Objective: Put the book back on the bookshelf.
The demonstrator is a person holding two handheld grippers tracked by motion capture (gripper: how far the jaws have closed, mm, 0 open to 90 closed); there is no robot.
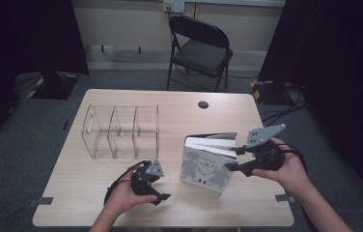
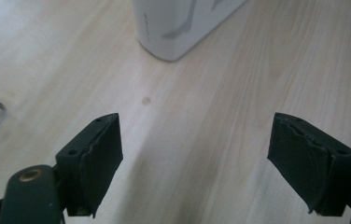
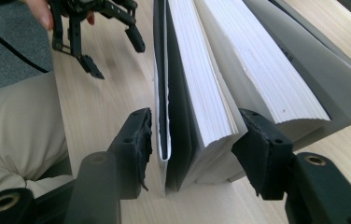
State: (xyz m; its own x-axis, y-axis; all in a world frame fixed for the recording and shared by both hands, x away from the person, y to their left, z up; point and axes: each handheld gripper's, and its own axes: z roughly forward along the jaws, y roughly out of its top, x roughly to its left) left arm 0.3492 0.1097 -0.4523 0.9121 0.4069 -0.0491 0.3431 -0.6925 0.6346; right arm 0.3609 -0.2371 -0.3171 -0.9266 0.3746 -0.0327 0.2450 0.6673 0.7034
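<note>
Pale wood of the table (image 1: 121,193) carries a white book (image 1: 208,166) standing on its bottom edge, right of centre, beside a clear divided organizer (image 1: 121,130); the right gripper (image 1: 232,159) meets its fore-edge, apparently to steady it upright. From the left gripper view, the left gripper (image 2: 194,149) gapes released above bare wood, the book's corner (image 2: 178,28) ahead. From the right gripper view, the right gripper (image 3: 192,144) straddles the front cover and a block of pages (image 3: 197,93), pads apart from both, not clamped.

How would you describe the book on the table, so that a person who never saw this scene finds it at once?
Start from the light wooden table and look at its near right part, in front of the right gripper. There a white book stands on its edge, slightly fanned open. Two grey figures holding hands on its cover set it apart from the clear plastic organizer at the left.
</note>
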